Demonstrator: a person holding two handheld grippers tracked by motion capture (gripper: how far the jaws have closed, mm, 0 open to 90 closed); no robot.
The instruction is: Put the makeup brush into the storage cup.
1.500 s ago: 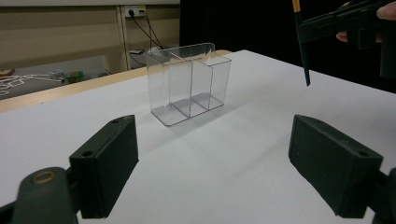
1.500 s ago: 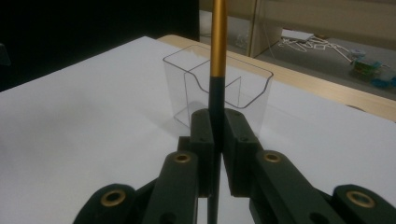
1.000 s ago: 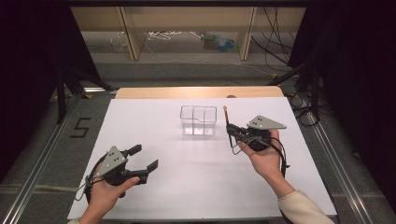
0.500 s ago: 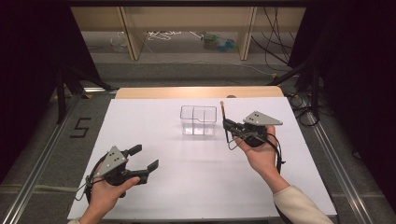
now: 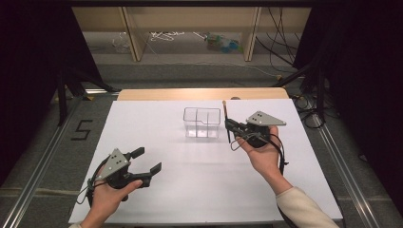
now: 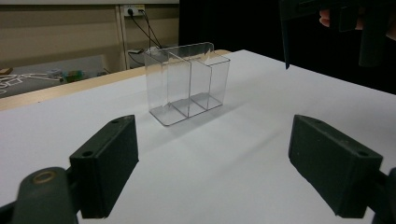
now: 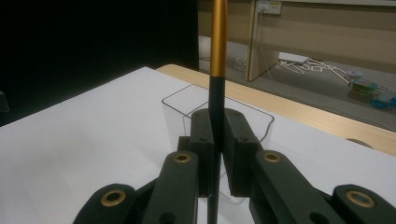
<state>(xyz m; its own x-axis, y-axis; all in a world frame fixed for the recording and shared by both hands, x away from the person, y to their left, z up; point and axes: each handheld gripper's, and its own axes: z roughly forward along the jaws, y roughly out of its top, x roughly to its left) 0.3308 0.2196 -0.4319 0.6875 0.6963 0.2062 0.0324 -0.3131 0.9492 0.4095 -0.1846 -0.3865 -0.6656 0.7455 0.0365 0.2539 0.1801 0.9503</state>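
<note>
L claw: left gripper (image 5: 145,161) released, jaws wide apart, nothing btwn; low over table (image 5: 199,190), near-left.
R claw: right gripper (image 5: 229,125) clenched on 1 pen (image 5: 226,121).
Pen look: slim round stick, black lower shaft, orange-gold upper; upright, held just right of organizer (image 5: 202,122).
Organizer: 1 clear hard plastic box, rectangular, rounded back wall, thin dividers; mid-table.
Table: white, smooth matte top, wood far edge.
Count: 2 grippers, 1 pen, 1 organizer.

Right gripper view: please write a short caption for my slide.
Right gripper clamps an upright black-and-gold pen before a clear organizer.
</note>
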